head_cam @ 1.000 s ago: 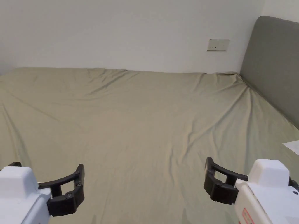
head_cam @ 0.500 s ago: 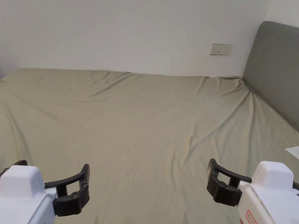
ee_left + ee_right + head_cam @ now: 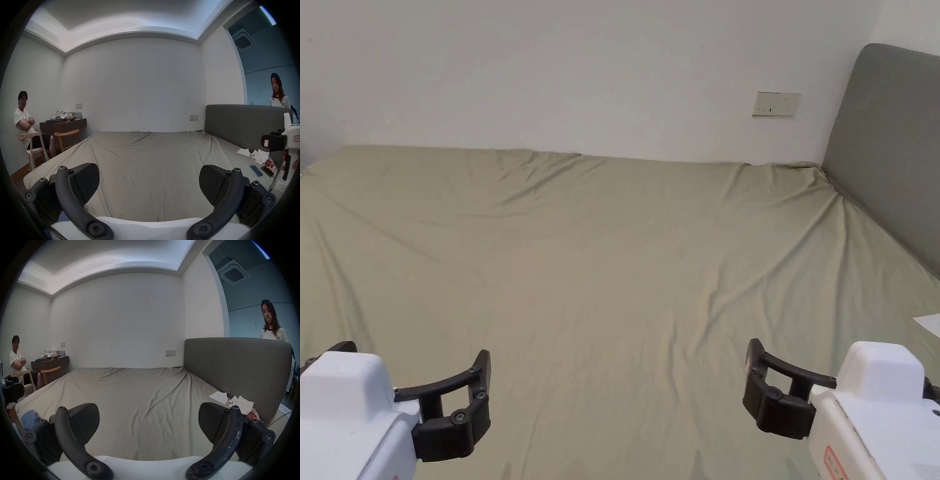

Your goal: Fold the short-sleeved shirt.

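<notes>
**Right gripper view: a blue cloth at the bed's near left corner, both grippers empty**

Right gripper view gives us the only candidate for the short-sleeved shirt: a bunched blue cloth [image 3: 30,417] lying at the near left corner of the bed [image 3: 612,269], partly hidden behind our own jaw. We cannot tell whether it is the shirt.

Our left gripper [image 3: 149,183] hangs over the near edge of the bed with its jaws wide apart and nothing between them. Our right gripper [image 3: 148,423] hangs over the same edge, toward the head of the bed, and its jaws are likewise spread and empty. Neither touches the cloth.

The bed's olive sheet is wrinkled, with creases running toward the corner where it meets the grey headboard [image 3: 887,144]. On the bed just beside the headboard lie torn white papers [image 3: 243,152], a blue phone [image 3: 256,170] and some small items we cannot make out. A wall socket [image 3: 776,104] sits on the white wall above the far side of the bed, near the headboard.

Beyond the foot of the bed, a dark desk [image 3: 63,125] carries a heap of clothes [image 3: 60,116], with a wooden chair [image 3: 68,139] in front of it. A seated person [image 3: 22,121] with folded arms is beside the desk. Another person [image 3: 279,100] stands behind the headboard.
</notes>
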Demonstrator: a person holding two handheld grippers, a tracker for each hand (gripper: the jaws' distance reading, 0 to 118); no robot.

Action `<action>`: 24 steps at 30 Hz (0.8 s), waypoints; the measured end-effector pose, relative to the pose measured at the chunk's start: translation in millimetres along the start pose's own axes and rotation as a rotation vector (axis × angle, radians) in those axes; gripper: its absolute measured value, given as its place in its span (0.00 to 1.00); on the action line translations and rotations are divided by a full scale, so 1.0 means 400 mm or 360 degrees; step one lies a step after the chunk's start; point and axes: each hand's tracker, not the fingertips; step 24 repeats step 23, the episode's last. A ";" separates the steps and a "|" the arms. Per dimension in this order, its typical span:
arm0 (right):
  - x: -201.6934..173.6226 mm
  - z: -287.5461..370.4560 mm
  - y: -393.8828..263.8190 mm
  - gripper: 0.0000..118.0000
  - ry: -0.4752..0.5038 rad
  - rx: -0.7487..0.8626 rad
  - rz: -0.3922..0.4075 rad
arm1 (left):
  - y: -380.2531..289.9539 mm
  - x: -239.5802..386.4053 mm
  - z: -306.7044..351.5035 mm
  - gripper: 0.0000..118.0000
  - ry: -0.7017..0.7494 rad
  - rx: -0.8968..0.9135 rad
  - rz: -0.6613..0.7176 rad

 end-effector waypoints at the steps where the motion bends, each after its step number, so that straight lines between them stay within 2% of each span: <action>1: 0.000 0.000 0.000 1.00 0.0000 -0.0002 0.0004 | -0.001 0.000 -0.001 1.00 0.0003 -0.0002 0.0001; 24: -0.013 -0.042 -0.008 1.00 0.0031 -0.0050 0.0018 | -0.014 -0.009 -0.034 1.00 0.0009 -0.0043 0.0010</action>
